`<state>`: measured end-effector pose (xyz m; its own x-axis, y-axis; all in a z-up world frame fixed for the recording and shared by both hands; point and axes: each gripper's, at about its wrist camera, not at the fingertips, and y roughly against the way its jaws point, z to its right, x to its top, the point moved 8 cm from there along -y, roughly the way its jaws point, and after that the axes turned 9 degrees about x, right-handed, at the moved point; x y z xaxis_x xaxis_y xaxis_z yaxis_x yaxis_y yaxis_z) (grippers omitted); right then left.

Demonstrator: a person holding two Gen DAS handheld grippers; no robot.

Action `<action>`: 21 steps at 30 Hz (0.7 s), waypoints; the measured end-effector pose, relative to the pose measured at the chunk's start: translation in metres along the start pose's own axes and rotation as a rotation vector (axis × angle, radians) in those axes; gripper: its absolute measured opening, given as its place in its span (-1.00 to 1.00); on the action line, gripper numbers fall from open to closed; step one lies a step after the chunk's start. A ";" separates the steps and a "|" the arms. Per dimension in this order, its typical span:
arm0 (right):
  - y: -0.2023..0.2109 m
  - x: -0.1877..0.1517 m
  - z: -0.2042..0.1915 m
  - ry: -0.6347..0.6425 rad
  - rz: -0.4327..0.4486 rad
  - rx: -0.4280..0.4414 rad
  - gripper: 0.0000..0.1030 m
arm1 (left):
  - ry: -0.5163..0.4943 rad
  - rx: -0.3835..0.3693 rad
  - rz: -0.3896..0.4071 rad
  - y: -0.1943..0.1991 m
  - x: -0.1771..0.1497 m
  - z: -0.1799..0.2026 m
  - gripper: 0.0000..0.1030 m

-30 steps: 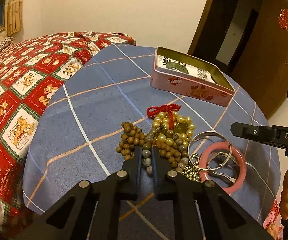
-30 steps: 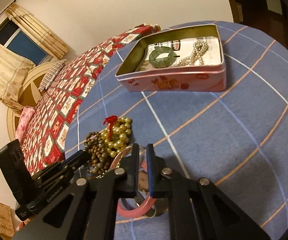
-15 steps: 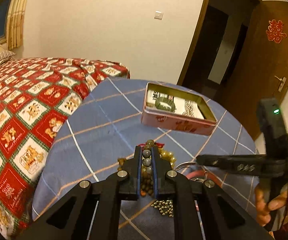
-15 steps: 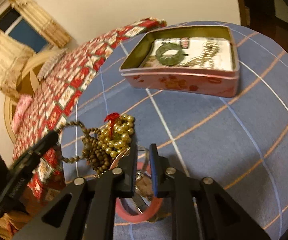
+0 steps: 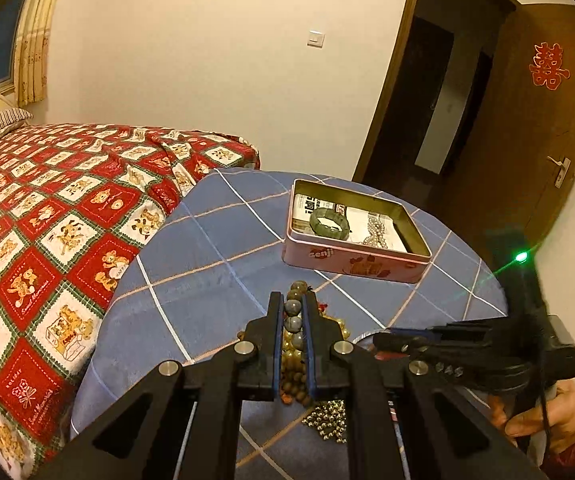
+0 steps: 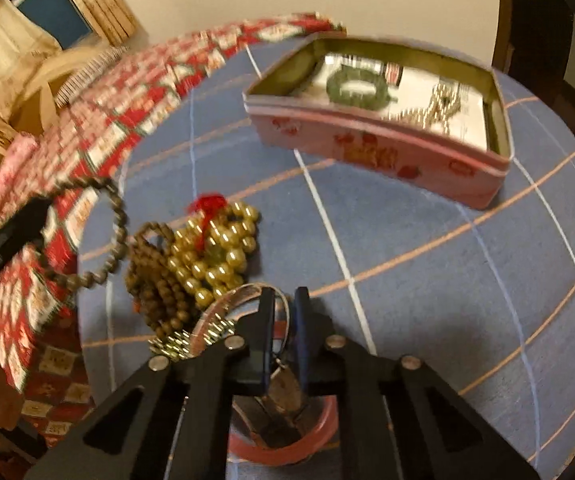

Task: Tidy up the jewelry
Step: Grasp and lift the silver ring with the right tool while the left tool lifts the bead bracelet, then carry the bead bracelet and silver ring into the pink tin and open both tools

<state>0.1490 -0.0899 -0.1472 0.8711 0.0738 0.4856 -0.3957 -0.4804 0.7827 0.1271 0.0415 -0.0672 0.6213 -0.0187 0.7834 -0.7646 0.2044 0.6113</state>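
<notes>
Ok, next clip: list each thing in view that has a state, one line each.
left gripper: shut on the stone bead bracelet.
stone bead bracelet: held, hanging above the table.
right gripper: narrowly open around the silver bangle.
silver bangle: lying on the pile.
pink tin: open, lid off.
green bracelet: inside tin.
pearl strand: inside tin.
pink bangle: on table.
door: open.

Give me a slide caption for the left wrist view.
Left gripper shut on a grey bead bracelet, lifted above the jewelry pile, pink tin ahead.
</notes>
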 end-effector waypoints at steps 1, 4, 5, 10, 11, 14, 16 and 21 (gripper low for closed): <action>0.006 0.003 0.000 -0.009 0.029 0.016 -0.78 | 0.001 0.000 0.002 0.000 0.001 0.000 -0.85; 0.021 0.011 0.001 -0.039 0.094 0.046 -0.78 | 0.003 -0.005 0.009 0.000 0.004 0.002 -0.85; 0.027 0.014 0.002 -0.054 0.117 0.059 -0.78 | 0.004 -0.007 0.011 0.001 0.005 0.002 -0.85; 0.048 0.023 0.009 -0.106 0.197 0.113 -0.78 | 0.005 -0.025 0.022 -0.001 0.013 0.008 -0.85; 0.054 0.025 0.009 -0.116 0.214 0.124 -0.78 | 0.005 -0.029 0.025 -0.001 0.014 0.010 -0.85; 0.064 0.034 0.008 -0.129 0.257 0.135 -0.78 | 0.002 -0.043 0.030 -0.004 0.020 0.016 -0.85; 0.071 0.039 0.011 -0.135 0.282 0.133 -0.78 | -0.003 -0.053 0.033 -0.007 0.024 0.021 -0.85; 0.084 0.048 0.024 -0.151 0.321 0.118 -0.78 | -0.021 -0.083 0.043 -0.016 0.037 0.037 -0.85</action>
<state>0.1651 -0.1473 -0.0674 0.7443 -0.2225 0.6297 -0.6274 -0.5561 0.5451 0.1556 0.0015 -0.0435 0.5837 -0.0280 0.8115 -0.7733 0.2855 0.5661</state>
